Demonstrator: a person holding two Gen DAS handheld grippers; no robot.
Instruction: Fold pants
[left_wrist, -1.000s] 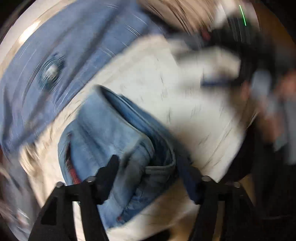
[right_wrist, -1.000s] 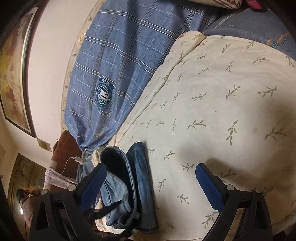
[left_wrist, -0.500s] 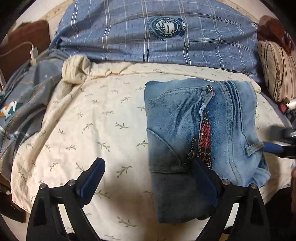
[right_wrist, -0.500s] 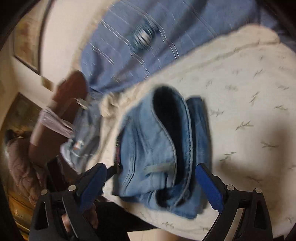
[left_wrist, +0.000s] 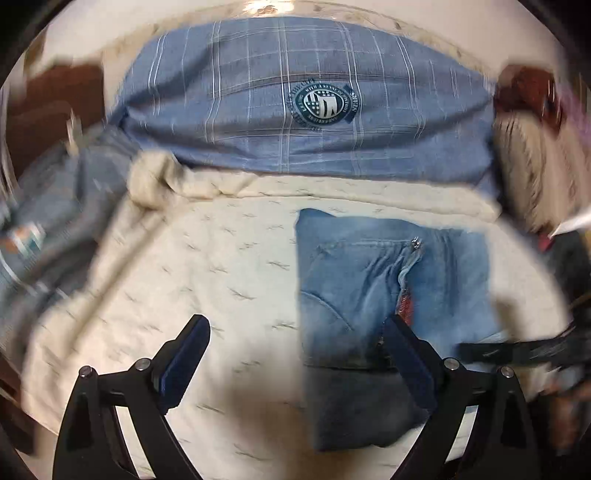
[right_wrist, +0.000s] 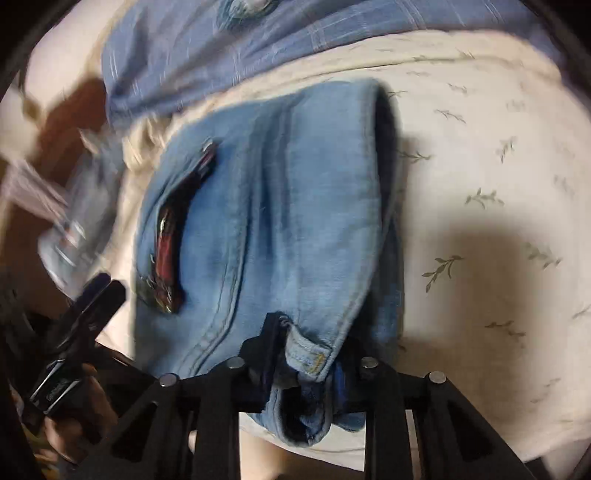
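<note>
The folded light-blue denim pants (left_wrist: 373, 291) lie in a compact rectangular bundle on the cream bedspread with a small leaf print (left_wrist: 221, 280), which covers the bed. Their open fly faces up, with a metal zipper and red plaid lining showing (right_wrist: 168, 254). From the left wrist view the bundle sits toward the right side of the bedspread, its far edge close to the large blue checked pillow with a round dark emblem (left_wrist: 321, 107) that lies across the far end of the bed.

The right hand-held gripper (right_wrist: 306, 363) has just been closing, and its dark blue pads press on the near waistband edge of the pants, at a belt loop, with denim bunched between them. In the left wrist view it shows only as a dark blurred bar (left_wrist: 517, 350) at the near right corner of the pants.

The left hand-held gripper (left_wrist: 295, 362) has just been opening; its jaws stand wide apart and hold nothing. One finger (left_wrist: 406, 354) hangs over the near part of the pants, the other over bare bedspread to the left of them. Whether the first finger touches the cloth I cannot tell.

Left of the pants, beyond the bedspread's edge, lies crumpled grey-blue cloth (left_wrist: 55, 206), blurred. Right of the pillow stands a beige striped cushion (left_wrist: 532, 162).
</note>
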